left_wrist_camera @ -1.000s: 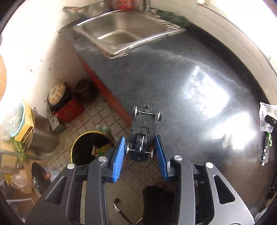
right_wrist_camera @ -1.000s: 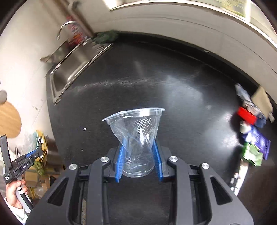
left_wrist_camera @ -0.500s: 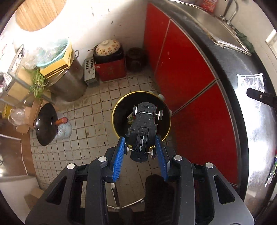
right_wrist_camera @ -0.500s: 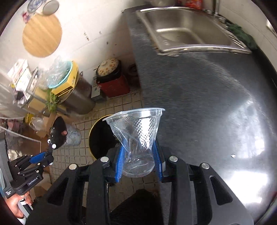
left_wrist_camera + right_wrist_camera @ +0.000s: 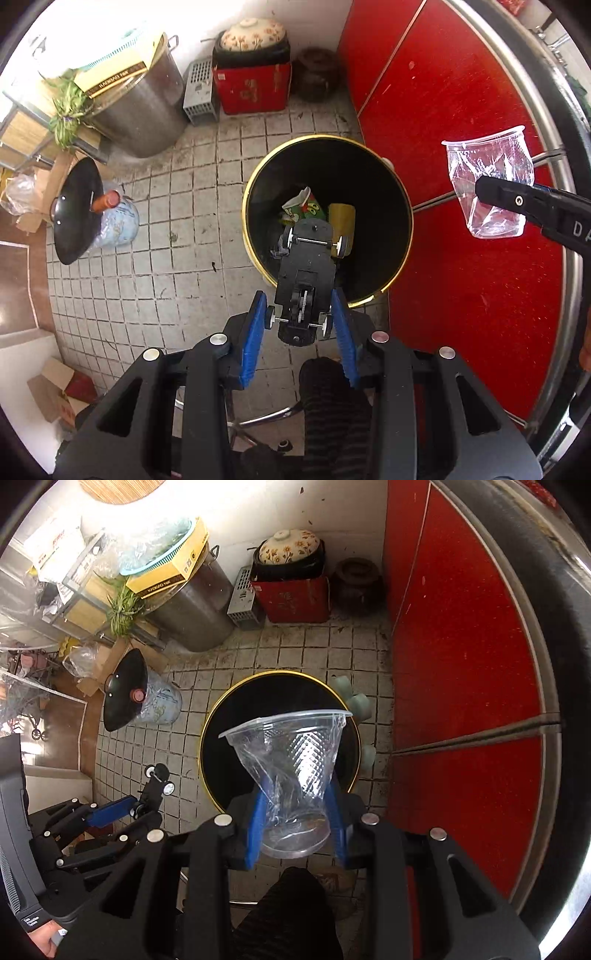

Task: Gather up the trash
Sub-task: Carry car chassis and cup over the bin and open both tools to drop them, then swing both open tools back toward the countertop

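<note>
My left gripper (image 5: 300,319) is shut on a black toy car (image 5: 306,280), held upside down with its wheels showing, above the near rim of a black trash bin with a yellow rim (image 5: 255,177). The bin holds a green wrapper (image 5: 301,208) and a yellow item. My right gripper (image 5: 295,805) is shut on a crumpled clear plastic cup (image 5: 291,753), held over the same bin (image 5: 221,709). The cup also shows in the left wrist view (image 5: 487,184), to the right of the bin. The left gripper with the car shows in the right wrist view (image 5: 147,794).
Red cabinet doors (image 5: 461,258) stand right of the bin under the dark counter edge. On the tiled floor (image 5: 147,258) at the back are a steel pot (image 5: 147,110), a red box with a floral lid (image 5: 251,85), a dark jar (image 5: 317,77) and a black wok lid (image 5: 75,210).
Both grippers swung off the counter and down toward the floor. The bin has grown larger and now sits under the toy car and the cup. Both grips are unchanged.
</note>
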{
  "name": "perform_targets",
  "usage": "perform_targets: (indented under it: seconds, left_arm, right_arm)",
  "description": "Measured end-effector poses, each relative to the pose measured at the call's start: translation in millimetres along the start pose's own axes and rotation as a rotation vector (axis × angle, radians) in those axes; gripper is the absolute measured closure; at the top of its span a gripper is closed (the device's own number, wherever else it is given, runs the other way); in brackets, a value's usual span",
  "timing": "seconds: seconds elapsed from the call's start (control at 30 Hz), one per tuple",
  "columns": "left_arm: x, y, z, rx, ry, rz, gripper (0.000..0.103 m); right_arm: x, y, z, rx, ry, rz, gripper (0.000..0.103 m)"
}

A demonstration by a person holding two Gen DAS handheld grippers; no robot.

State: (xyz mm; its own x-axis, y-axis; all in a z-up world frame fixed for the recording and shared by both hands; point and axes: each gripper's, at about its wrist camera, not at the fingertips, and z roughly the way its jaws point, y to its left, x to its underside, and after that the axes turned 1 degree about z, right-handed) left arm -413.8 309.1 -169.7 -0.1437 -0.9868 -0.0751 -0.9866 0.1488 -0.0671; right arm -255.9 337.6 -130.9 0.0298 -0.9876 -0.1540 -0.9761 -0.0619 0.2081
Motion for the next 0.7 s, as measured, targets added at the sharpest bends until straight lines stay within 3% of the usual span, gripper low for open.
perform_targets:
  seconds: [0.27,0.37,0.43,0.47,0.5,0.53,0.6,0.7]
  left_arm:
    - [-15,-4,35,0.037,0.019,-0.018,0.068]
    - [-18,-7,40,0.060,0.035,0.000,0.067]
    - [-19,-6,35,0.079,0.034,-0.011,0.044]
    - [-19,-4,24,0.064,0.007,-0.028,0.017]
    - [-20,-3,15,0.043,-0.022,-0.041,0.008]
    - [-19,-1,1,0.026,-0.056,-0.053,0.008]
    - [-18,3,-27,-0.001,-0.090,-0.077,0.007]
    - [-17,5,-70,-0.046,-0.137,-0.099,0.007]
  right_arm:
    - [-4,-10,38,-0.006,0.057,0.004,0.072]
    - [-10,-18,45,-0.066,0.072,0.060,0.067]
    - [-17,-19,39,-0.093,0.047,0.084,0.054]
    - [-18,-17,33,-0.093,0.031,0.078,0.047]
    - [-21,-14,23,-0.096,0.005,0.068,0.030]
    - [-24,-12,13,-0.103,-0.021,0.063,0.019]
    - [-28,-10,-19,-0.128,-0.081,0.060,0.009]
    - [-31,-10,-89,-0.119,-0.221,0.017,0.006]
